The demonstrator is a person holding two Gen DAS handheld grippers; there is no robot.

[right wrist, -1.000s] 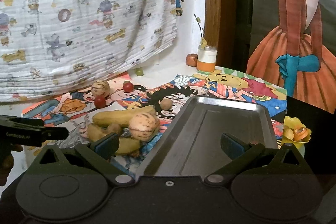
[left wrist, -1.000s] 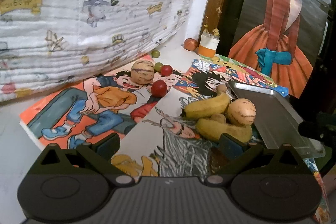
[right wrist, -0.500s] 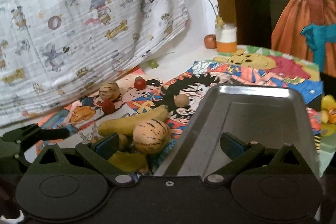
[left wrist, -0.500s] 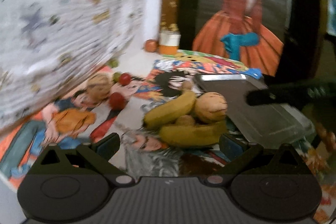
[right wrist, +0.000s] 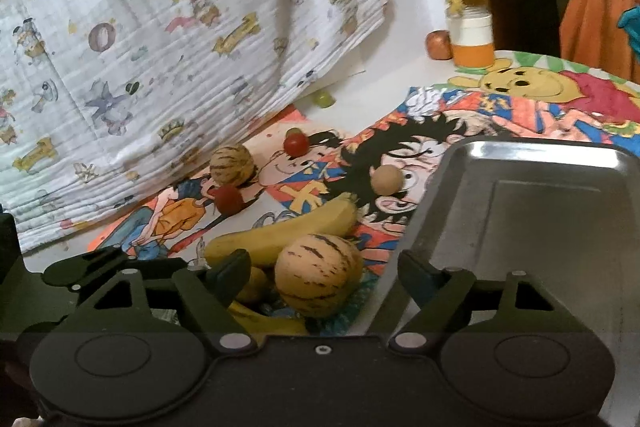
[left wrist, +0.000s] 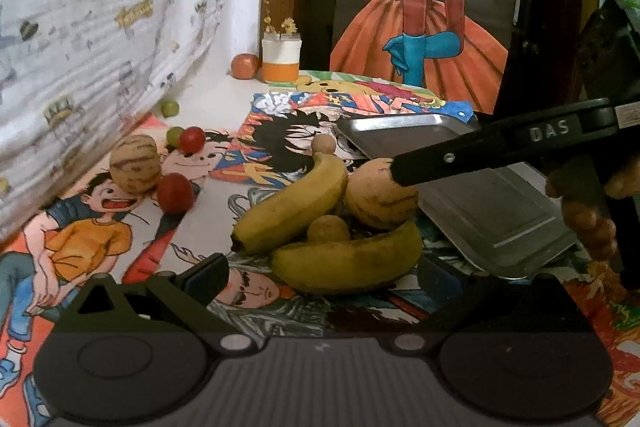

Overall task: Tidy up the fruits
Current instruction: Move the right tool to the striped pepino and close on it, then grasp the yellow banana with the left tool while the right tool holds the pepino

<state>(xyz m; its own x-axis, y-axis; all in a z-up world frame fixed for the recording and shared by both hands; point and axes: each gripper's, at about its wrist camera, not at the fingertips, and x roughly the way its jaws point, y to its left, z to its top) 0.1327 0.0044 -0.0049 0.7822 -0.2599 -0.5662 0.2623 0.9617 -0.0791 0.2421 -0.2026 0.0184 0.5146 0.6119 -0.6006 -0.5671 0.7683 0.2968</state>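
Observation:
Two bananas [left wrist: 348,263] lie piled with a striped pepino melon [left wrist: 380,195] and a small brown fruit [left wrist: 328,230] beside a metal tray [left wrist: 480,203]. My left gripper [left wrist: 320,279] is open, close in front of the near banana. My right gripper [right wrist: 320,275] is open with the striped melon [right wrist: 318,273] between its fingers; one finger [left wrist: 480,155] reaches over the melon in the left wrist view. A second striped melon [left wrist: 135,163], two red fruits [left wrist: 175,193] and green grapes [left wrist: 169,107] lie farther left. The tray [right wrist: 540,227] holds nothing.
A patterned cloth [right wrist: 160,47] hangs along the left. A white-and-orange jar [left wrist: 281,61] and an orange-red fruit [left wrist: 244,66] stand at the back. A small tan ball [right wrist: 386,179] sits near the tray's corner. Cartoon posters [left wrist: 80,239] cover the table.
Both grippers have moved in toward the fruit pile. The right gripper has dropped and swung left, now straddling the striped melon. The left view has turned right toward the bananas.

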